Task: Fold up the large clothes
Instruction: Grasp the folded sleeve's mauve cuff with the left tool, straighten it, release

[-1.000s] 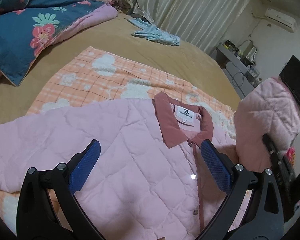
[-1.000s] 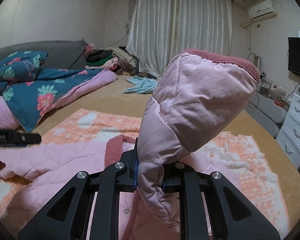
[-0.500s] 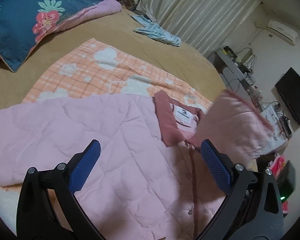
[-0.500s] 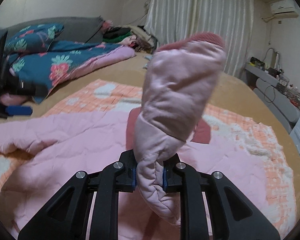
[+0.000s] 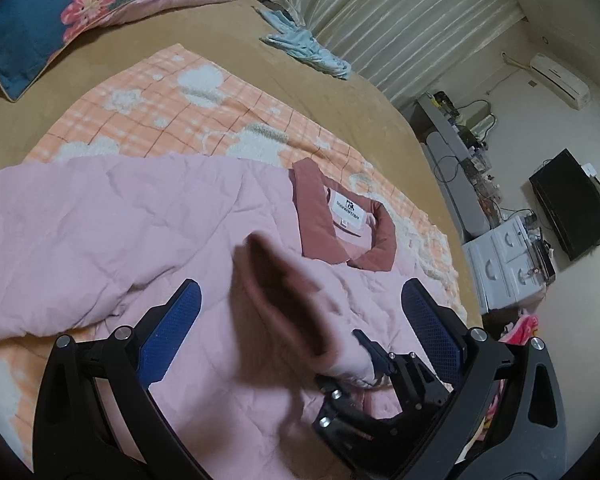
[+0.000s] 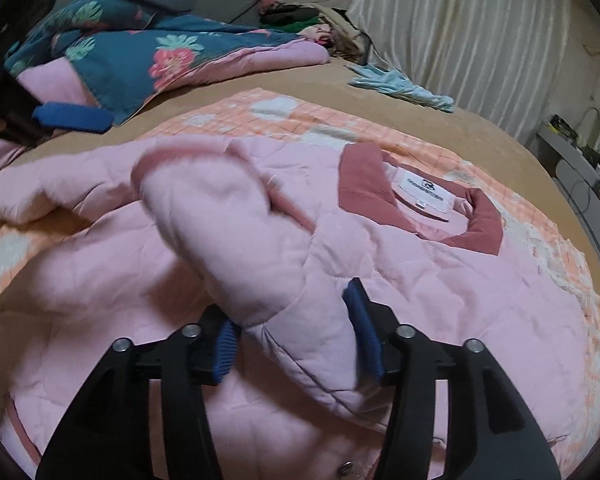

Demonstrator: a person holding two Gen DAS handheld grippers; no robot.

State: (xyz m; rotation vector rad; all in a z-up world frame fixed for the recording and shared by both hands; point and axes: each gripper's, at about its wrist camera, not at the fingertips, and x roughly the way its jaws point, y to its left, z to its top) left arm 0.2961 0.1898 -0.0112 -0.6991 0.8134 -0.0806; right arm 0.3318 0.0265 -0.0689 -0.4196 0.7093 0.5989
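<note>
A pink quilted jacket [image 5: 100, 232] with a dusty-red collar [image 5: 324, 216] lies front up on the bed. Its right sleeve [image 6: 236, 232] is folded over the chest, red cuff toward the left. My right gripper [image 6: 288, 308] is low over the jacket and its jaws are opening. The sleeve's fold lies loosely between the blue pads. The left wrist view shows the sleeve [image 5: 284, 288] blurred, with the right gripper [image 5: 374, 360] behind it. My left gripper [image 5: 302, 292] hovers open and wide over the jacket's front, holding nothing. One of its fingers [image 6: 72, 116] shows at the far left.
An orange checked blanket [image 5: 188, 120] lies under the jacket on the tan bed [image 5: 240, 32]. A floral quilt [image 6: 140, 56] is piled at the back left. A light blue garment [image 6: 400, 84] lies near the curtain. White drawers [image 5: 504, 264] and a TV [image 5: 572, 208] stand to the right.
My right gripper has come down with the raised sleeve and laid it across the jacket's chest. Its jaws were shut on the sleeve and now stand apart. The left gripper has sunk slightly.
</note>
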